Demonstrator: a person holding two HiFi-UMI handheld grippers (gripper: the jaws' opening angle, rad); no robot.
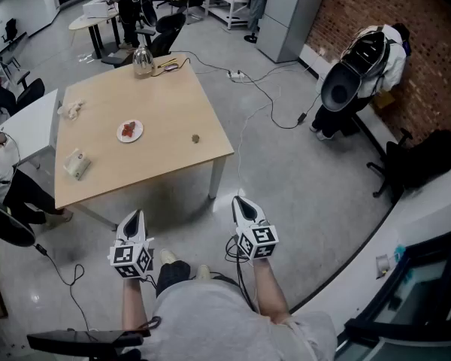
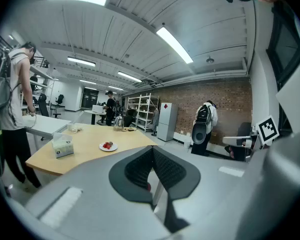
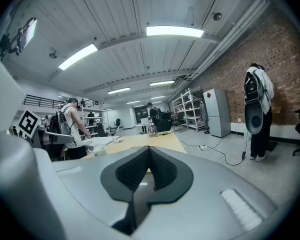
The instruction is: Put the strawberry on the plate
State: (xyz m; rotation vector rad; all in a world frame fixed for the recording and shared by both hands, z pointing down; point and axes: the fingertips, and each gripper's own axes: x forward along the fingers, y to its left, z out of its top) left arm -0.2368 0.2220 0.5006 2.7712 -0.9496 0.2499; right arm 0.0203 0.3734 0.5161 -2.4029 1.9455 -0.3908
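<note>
A small white plate [image 1: 130, 131] with red strawberry pieces on it lies near the middle of the light wooden table [image 1: 165, 104]. In the left gripper view the same plate [image 2: 108, 146] shows far ahead. A small dark object [image 1: 195, 138] sits alone on the table to the plate's right. Both grippers hang over the floor, short of the table's near edge. My left gripper [image 1: 134, 215] [image 2: 152, 149] has its pads together with nothing held. My right gripper [image 1: 240, 201] [image 3: 149, 149] is shut and empty too.
A tissue box [image 1: 77, 164] [image 2: 63, 146] stands at the table's near left and a glass kettle [image 1: 142, 62] at its far edge. Cables [image 1: 270, 104] run across the floor. A person with a backpack [image 1: 361, 66] stands by the brick wall. Another person [image 1: 0, 168] is at the left.
</note>
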